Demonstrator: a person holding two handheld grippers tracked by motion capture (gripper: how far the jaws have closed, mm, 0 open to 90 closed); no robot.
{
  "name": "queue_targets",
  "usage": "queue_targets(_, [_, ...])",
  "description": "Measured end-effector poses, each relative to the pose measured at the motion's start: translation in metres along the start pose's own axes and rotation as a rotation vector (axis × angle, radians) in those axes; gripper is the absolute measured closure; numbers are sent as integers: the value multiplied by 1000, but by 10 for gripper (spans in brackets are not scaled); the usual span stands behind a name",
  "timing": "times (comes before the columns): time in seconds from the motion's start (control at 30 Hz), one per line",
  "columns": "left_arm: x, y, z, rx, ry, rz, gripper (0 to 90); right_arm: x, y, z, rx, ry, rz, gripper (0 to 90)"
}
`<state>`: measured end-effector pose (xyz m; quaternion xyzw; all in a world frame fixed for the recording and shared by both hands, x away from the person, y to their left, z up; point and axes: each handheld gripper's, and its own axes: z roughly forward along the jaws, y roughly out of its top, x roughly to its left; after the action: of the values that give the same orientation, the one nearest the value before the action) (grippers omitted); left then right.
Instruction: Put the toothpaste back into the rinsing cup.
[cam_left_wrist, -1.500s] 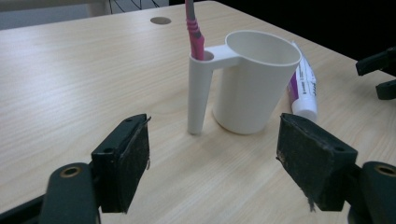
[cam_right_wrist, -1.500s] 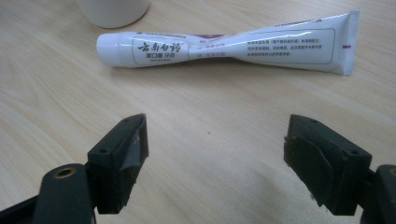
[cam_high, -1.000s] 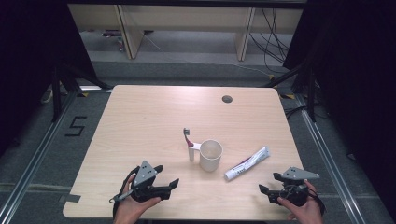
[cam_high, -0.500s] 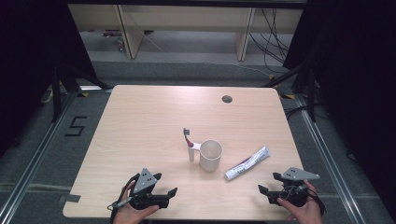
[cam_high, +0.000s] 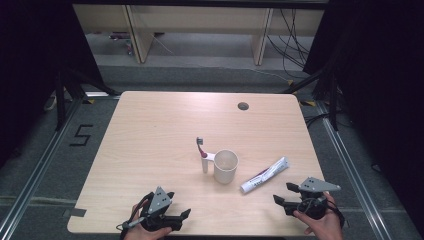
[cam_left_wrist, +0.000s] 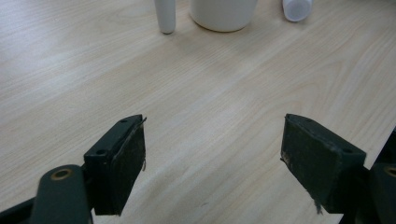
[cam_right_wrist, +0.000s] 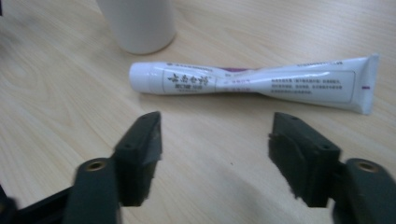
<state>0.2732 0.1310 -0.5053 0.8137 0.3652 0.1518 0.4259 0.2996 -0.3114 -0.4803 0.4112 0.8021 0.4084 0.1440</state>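
Observation:
A white cup stands at the table's middle front, with a toothbrush upright against its left side. To its right a white toothpaste tube lies flat at a slant. My left gripper hovers open near the front edge, left of the cup. In the left gripper view the cup and the toothbrush handle are far ahead of the gripper. My right gripper is open just short of the tube. Its jaws have just been closing, with nothing between them.
The light wooden table has a round cable hole at the back right. A floor marking "5" lies left of the table. Shelf legs and cables stand beyond the far edge.
My left gripper has drawn back a little toward the table's near edge. The right hand has stayed where it was. Cup, toothbrush and tube have not moved.

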Motion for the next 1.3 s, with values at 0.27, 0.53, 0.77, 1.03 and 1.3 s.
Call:
queue_targets(0.27, [-2, -2, 4, 23, 8, 30, 218, 5, 18, 5, -38, 25, -38, 692])
queue_targets(0.53, [-3, -2, 4, 20, 9, 32, 220, 19, 40, 43, 8, 71, -117, 885])
queue_targets(0.77, [-3, -3, 5, 22, 7, 29, 220, 26, 54, 67, 28, 86, -156, 900])
queue_targets(1.03, [-4, -3, 6, 22, 2, 32, 220, 33, 60, 85, 65, 102, -164, 900])
queue_targets(1.3, [-4, -3, 6, 27, 7, 38, 221, 38, 60, 97, 108, 125, -162, 898])
